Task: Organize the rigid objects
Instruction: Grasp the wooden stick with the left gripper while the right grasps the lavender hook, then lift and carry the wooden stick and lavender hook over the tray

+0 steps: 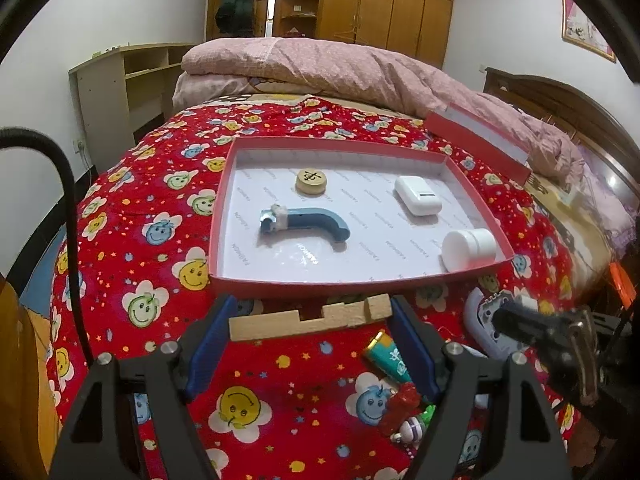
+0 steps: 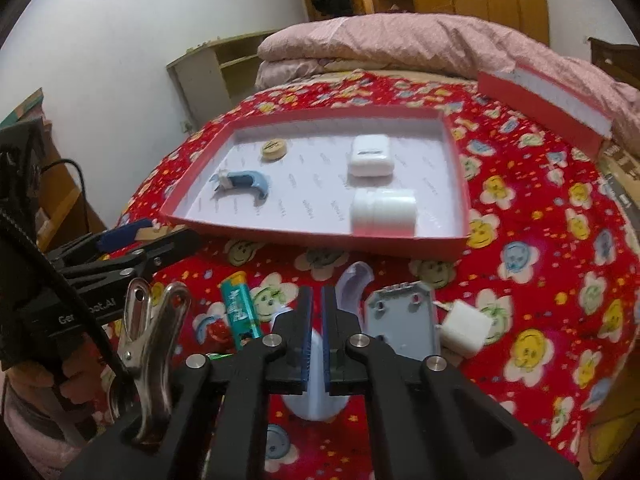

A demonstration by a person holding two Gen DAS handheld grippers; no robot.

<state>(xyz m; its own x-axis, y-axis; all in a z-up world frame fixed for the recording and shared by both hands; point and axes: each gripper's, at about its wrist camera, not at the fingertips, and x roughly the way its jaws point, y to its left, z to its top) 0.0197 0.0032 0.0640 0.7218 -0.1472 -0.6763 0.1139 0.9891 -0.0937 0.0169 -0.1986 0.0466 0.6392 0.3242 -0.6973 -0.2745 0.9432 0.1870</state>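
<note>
Transport is underway: left gripper point(image 1: 310, 320) clamps a notched wooden block point(image 1: 308, 318) just short of the red tray's point(image 1: 360, 280) near rim; next, carry it over and release. Right gripper point(image 2: 317, 312) is pinched on a lavender plastic piece point(image 2: 354, 280) nearer than the tray.

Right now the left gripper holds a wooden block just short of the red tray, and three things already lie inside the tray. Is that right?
Almost. The left gripper does hold the wooden block just short of the red tray, but the left wrist view shows four things inside: a wooden disc, a blue handle, a white case and a white jar.
</note>
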